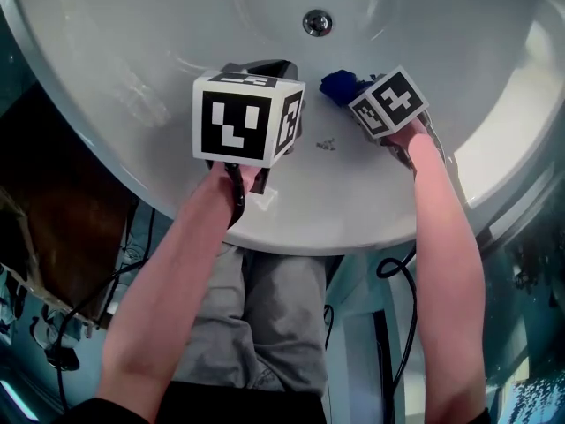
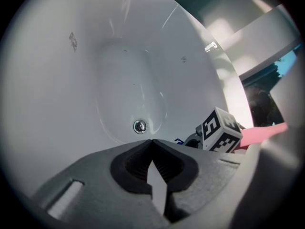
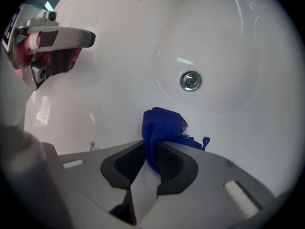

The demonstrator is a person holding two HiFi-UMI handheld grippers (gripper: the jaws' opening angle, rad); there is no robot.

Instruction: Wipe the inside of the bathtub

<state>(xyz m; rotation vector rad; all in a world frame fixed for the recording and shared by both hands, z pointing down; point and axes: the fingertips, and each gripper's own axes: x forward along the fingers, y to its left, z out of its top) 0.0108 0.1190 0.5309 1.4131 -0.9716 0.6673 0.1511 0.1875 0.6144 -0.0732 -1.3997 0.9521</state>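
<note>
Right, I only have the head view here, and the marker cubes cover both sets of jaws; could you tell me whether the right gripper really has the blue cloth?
Observer: Yes, the right gripper is shut on the blue cloth, which bunches out past its tips.
Operator: Thank you. And the left one?
Observer: The left gripper is shut with nothing between its jaws.
Operator: Anything beyond the drain?
Observer: A small grey mark on the bathtub wall, well past the drain.

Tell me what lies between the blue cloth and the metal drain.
Nothing: the right gripper view shows only bare white bathtub surface between the crumpled blue cloth and the round metal drain.
</note>
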